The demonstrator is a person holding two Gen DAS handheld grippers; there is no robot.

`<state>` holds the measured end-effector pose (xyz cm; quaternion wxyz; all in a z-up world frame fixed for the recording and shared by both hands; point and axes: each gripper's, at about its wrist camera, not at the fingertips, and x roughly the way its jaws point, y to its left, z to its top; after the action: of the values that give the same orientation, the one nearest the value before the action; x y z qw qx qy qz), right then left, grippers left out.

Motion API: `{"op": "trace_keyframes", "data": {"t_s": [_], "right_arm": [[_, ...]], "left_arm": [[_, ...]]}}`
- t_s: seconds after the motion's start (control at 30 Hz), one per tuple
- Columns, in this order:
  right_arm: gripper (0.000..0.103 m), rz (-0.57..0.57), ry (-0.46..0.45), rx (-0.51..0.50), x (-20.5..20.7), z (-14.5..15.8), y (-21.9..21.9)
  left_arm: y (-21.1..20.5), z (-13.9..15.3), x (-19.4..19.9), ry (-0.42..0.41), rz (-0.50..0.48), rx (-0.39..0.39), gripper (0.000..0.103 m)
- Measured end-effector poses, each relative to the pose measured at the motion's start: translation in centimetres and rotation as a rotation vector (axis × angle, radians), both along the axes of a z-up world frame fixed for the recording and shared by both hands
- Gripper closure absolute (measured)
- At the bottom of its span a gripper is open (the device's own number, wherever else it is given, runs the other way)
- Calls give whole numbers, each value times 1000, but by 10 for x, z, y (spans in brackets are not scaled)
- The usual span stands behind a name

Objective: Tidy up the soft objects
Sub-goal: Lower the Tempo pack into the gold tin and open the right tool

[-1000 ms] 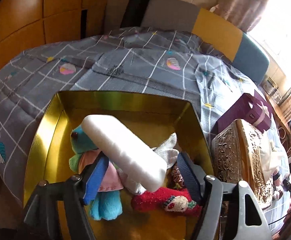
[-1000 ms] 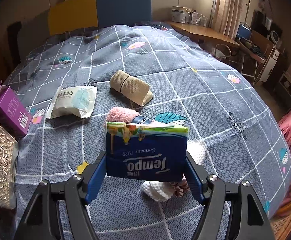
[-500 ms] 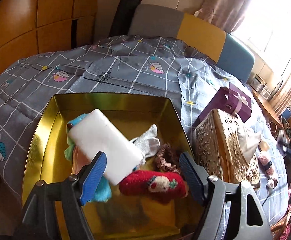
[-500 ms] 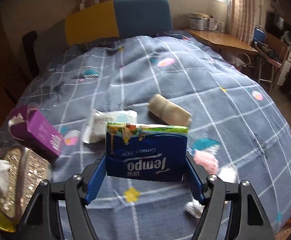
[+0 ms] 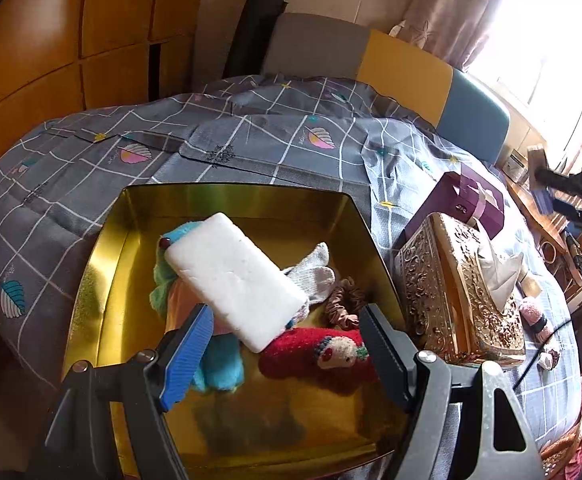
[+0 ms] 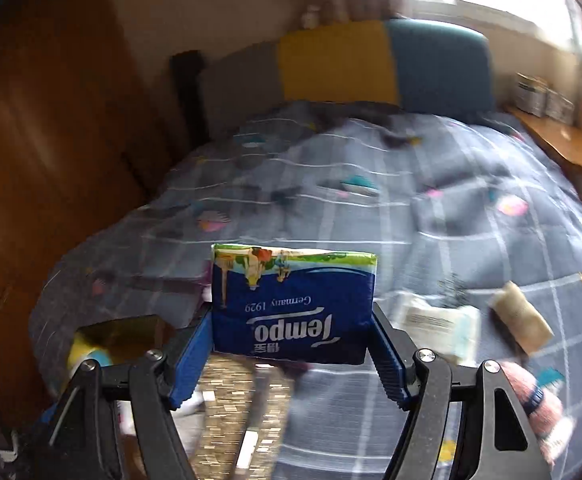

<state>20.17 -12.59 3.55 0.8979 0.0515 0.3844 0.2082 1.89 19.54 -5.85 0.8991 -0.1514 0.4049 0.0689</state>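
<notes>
Left wrist view looks down on a bed [image 5: 251, 140] covered by a grey quilt with a white grid and small leaf prints, backed by a headboard [image 5: 403, 68] in grey, yellow and blue panels, with orange wooden cupboards [image 5: 51, 40] to the left and a bright curtained window [image 5: 551, 40] to the right. On the quilt sits a gold tin tray [image 5: 103, 280] holding a white foam block [image 5: 235, 280] lying across a teal plush toy [image 5: 219, 368], a white sock [image 5: 315, 268], a brown scrunchie [image 5: 345, 304] and a red plush sock [image 5: 323, 354]. The left hand-held gripper [image 5: 287, 354] hangs over them, its jaws spread wide and just opened further, with nothing pinched. Just right of the tray stand an ornate gold tissue box [image 5: 451, 280] and a purple box [image 5: 467, 204]. In the blurred right wrist view, the right hand-held gripper [image 6: 291, 354] pinches a blue Tempo tissue pack [image 6: 291, 304] above the bed.
</notes>
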Motion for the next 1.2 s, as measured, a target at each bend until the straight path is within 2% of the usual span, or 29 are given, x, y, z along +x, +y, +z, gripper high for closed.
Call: {"op": "trace_keyframes", "data": {"t_s": [0.17,0.37,0.57,0.7,0.87,0.97,1.1,1.2], "right_arm": [[30,230,-39,-54,-35,8,68],[30,463,-46,-144,-85,-4,133],[30,660,-5,-229,-127,-40,185],[30,730,74,-247,-140,-73,213],[28,750,155,-274,-149,-114,242],[28,745,166,-285,-145,-130,258],[20,664,130,-292,-131,-137,271],[19,570,70,-318,-121,-137,272]], "left_arm": [[15,3,-7,-19,29,-17,27],[47,7,-12,-31,108,-37,27],[74,12,-19,-49,185,-39,27],[80,14,-22,-57,202,-35,27],[82,12,-23,-47,218,-41,27],[82,13,-24,-48,219,-36,27],[83,13,-26,-48,226,-16,27],[81,14,-27,-50,220,1,27]]}}
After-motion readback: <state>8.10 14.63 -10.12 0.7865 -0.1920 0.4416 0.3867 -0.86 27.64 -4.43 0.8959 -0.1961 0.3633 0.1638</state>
